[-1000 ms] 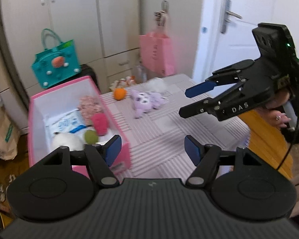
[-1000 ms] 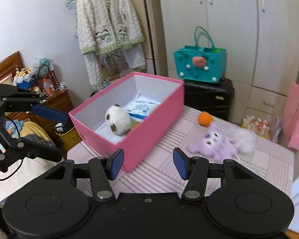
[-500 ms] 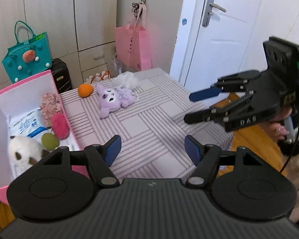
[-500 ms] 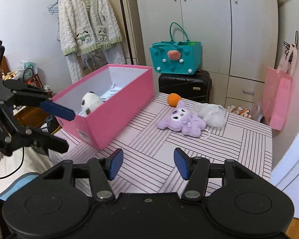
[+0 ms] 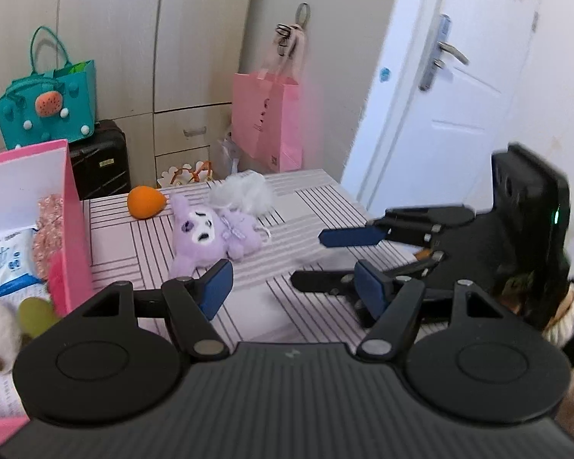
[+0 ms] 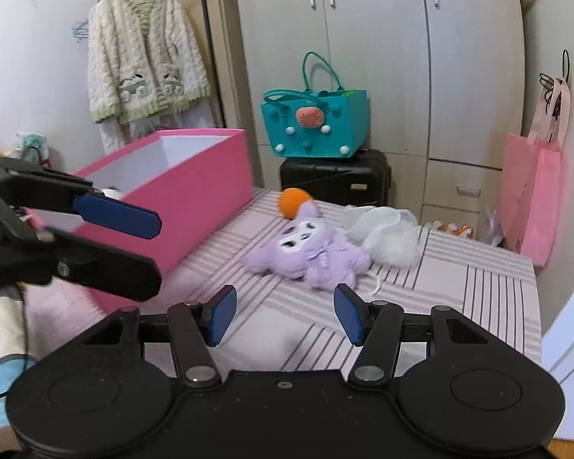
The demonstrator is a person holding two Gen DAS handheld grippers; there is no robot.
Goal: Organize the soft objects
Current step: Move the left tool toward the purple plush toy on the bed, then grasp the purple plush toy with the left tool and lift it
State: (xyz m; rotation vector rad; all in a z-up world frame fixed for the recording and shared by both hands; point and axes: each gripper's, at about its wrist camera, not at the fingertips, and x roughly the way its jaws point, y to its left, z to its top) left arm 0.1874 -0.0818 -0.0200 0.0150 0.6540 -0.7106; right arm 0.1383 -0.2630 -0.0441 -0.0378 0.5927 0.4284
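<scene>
Box partly filled, three soft things left

Both my tools (image 6: 285, 311) (image 5: 292, 287) are spread, empty; purple plush (image 6: 306, 254), orange ball (image 6: 292, 201), white fluff (image 6: 386, 231) await the pink box (image 6: 195, 195).

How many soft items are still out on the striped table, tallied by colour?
Purple: 1, the purple plush toy
Orange: 1, the orange toy
White: 1, the white fluffy bundle
Total: 3, all lying outside the pink box.
</scene>
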